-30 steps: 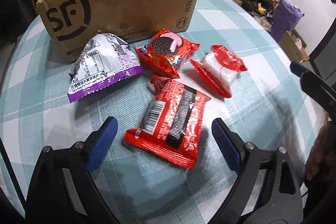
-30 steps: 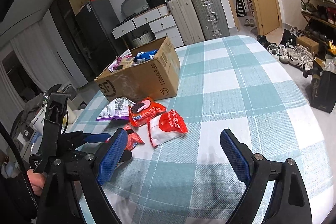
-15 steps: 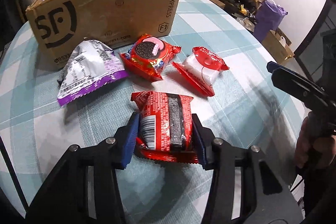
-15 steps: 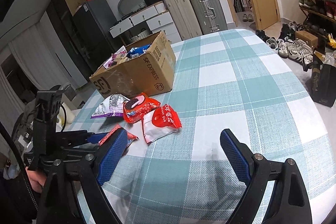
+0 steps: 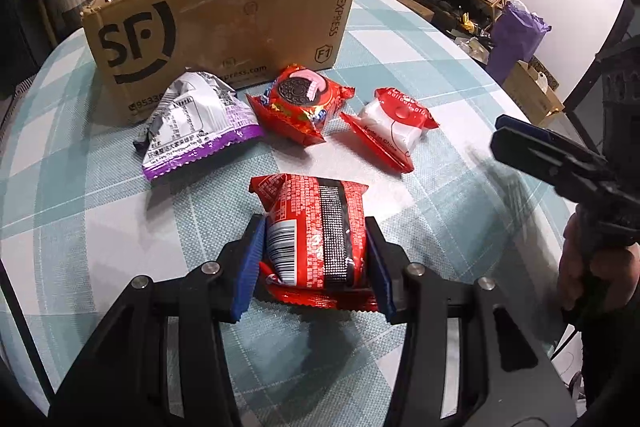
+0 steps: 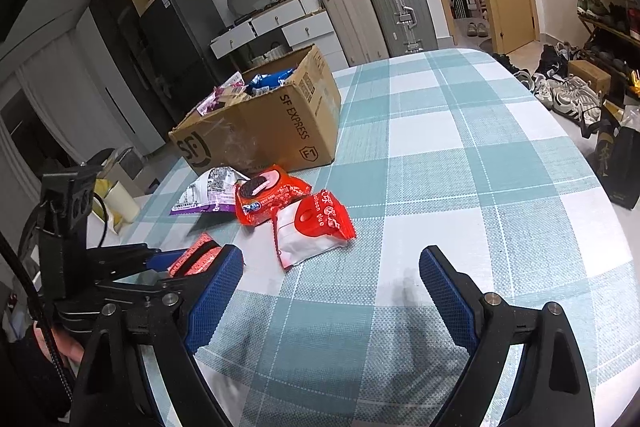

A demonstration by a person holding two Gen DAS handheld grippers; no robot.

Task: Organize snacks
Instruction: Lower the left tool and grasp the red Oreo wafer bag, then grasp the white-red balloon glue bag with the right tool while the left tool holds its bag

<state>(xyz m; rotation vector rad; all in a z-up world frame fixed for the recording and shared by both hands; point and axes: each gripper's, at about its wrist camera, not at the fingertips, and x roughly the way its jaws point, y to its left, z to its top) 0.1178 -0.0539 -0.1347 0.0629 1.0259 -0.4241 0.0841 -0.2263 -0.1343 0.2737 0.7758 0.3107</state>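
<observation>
Left wrist view: the left gripper [image 5: 314,259] has its fingers [image 5: 250,267] clamped on a red packet [image 5: 316,235], blue pads pressing both sides; the packet looks to rest on the checked surface [image 5: 440,227], not yet lifted. Beyond it, three more snacks lie loose: a purple bag [image 5: 196,127] at eleven o'clock, a cookie pack [image 5: 300,103] at twelve, a white-and-red pack [image 5: 394,127] at one. Behind them stands the box [image 5: 224,27], already holding several snacks. The right gripper [image 5: 560,159] shows at three o'clock, well apart from the snacks.

Right wrist view: the right gripper [image 6: 330,291] has its fingers [image 6: 212,299] wide apart, nothing between them, over bare cloth. The snacks lie at ten o'clock, the box [image 6: 260,131] beyond them.

Judging by this, the sorting is partly done: four packets remain outside the box, one of them now gripped.
</observation>
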